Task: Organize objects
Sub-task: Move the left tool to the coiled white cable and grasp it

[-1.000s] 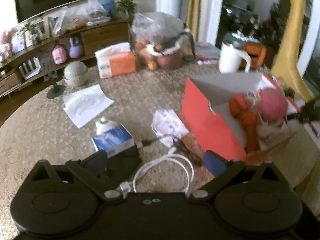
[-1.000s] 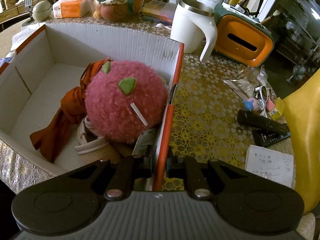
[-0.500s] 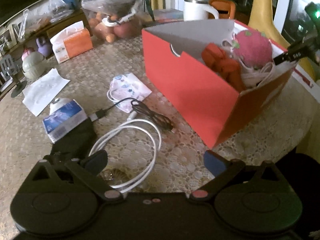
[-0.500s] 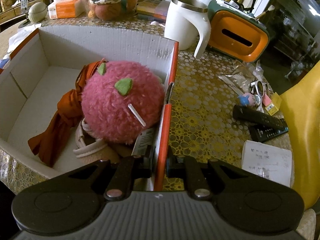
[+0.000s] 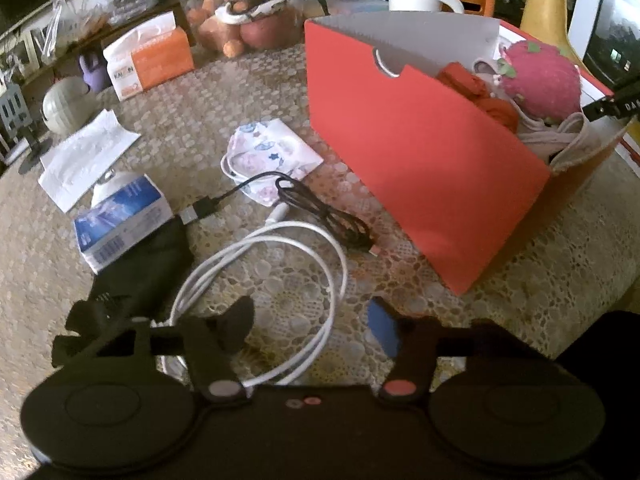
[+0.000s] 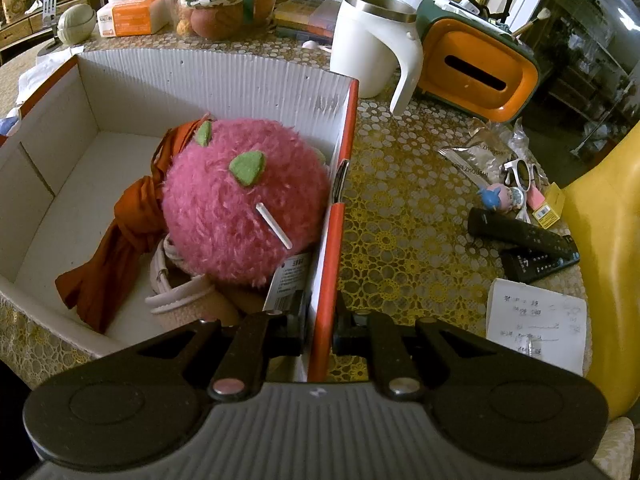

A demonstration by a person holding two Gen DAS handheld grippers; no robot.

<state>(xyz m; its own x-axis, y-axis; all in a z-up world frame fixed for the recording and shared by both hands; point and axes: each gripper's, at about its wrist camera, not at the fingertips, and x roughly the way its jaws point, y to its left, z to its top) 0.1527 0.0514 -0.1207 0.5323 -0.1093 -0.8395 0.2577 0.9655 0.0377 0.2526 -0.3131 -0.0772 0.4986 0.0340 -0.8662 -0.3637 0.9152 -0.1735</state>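
Note:
A red cardboard box point(image 5: 424, 168) stands on the lace-covered table; its white inside shows in the right wrist view point(image 6: 120, 92). It holds a pink plush ball point(image 6: 240, 204), an orange cloth point(image 6: 120, 240) and a beige strap. My right gripper point(image 6: 320, 320) is shut on the box's red side wall point(image 6: 332, 240). My left gripper point(image 5: 312, 324) is open and empty, just above a coiled white cable point(image 5: 280, 280). A black cable point(image 5: 320, 212), a floral face mask point(image 5: 268, 152), a blue-and-white small box point(image 5: 120, 220) and a black pouch point(image 5: 148, 272) lie beyond it.
A tissue box point(image 5: 148, 60), a bag of fruit point(image 5: 248, 12) and white paper point(image 5: 84, 156) lie at the back left. A white mug point(image 6: 372, 44), an orange holder point(image 6: 476, 68), remotes point(image 6: 524, 244), a note point(image 6: 536, 328) and small toys lie right of the box.
My left gripper has swung right and come down closer to the white cable. The right gripper stays shut on the box wall; the box has shifted slightly.

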